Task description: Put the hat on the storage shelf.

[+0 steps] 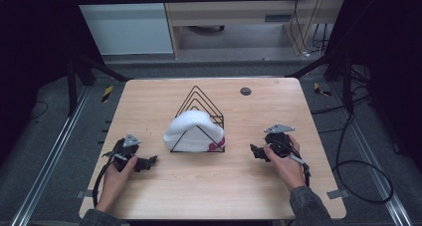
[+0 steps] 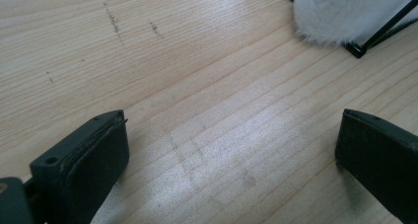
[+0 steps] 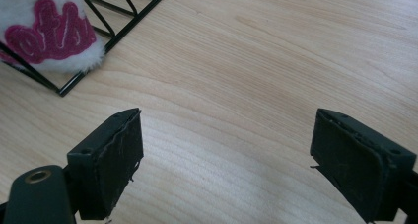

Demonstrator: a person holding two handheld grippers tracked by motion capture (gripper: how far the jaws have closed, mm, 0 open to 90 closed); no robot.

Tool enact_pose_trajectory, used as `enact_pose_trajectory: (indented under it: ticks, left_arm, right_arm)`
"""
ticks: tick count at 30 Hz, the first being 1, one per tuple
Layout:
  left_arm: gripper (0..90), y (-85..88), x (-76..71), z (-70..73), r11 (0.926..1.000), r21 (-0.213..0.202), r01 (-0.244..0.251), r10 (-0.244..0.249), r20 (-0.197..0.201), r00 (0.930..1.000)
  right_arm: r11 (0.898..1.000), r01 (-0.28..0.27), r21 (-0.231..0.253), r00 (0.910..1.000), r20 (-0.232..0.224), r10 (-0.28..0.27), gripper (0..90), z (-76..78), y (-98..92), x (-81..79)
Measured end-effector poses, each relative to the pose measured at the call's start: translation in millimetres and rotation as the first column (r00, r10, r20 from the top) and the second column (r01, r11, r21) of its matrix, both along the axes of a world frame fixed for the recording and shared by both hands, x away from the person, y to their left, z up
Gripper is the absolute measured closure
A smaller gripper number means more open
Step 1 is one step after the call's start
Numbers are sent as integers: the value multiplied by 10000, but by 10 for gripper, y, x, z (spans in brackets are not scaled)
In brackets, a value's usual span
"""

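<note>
The fluffy white hat with pink lettering (image 1: 195, 131) sat in a black wire triangular rack (image 1: 199, 106), at two o'clock from the spread left gripper (image 1: 149, 162) and ten o'clock from the spread right gripper (image 1: 255, 151).

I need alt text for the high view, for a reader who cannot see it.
A white fluffy hat sits in a black wire rack at the middle of a wooden table. A person's hands hold the left gripper and right gripper, one on either side, both open.

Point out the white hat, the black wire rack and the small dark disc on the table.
white hat (image 1: 191, 126): high view, fluffy crown.
black wire rack (image 1: 203, 97): high view, rear triangular wires.
small dark disc (image 1: 245, 91): high view, its centre.
</note>
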State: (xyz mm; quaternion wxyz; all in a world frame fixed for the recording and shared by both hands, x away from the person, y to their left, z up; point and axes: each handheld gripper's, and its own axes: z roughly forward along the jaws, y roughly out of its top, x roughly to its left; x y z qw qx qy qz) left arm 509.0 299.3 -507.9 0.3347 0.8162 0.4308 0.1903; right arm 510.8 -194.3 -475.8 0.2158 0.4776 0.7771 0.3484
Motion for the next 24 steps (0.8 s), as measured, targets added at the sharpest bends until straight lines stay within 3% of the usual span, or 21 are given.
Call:
enact_pose_trajectory:
  ticks: [24]
  left_arm:
    - [0,-5,-4,-2,10000,-46,43,-43,-28,10000]
  right_arm:
    - [9983,485,318,9987,157,-490,131,-63,172,322]
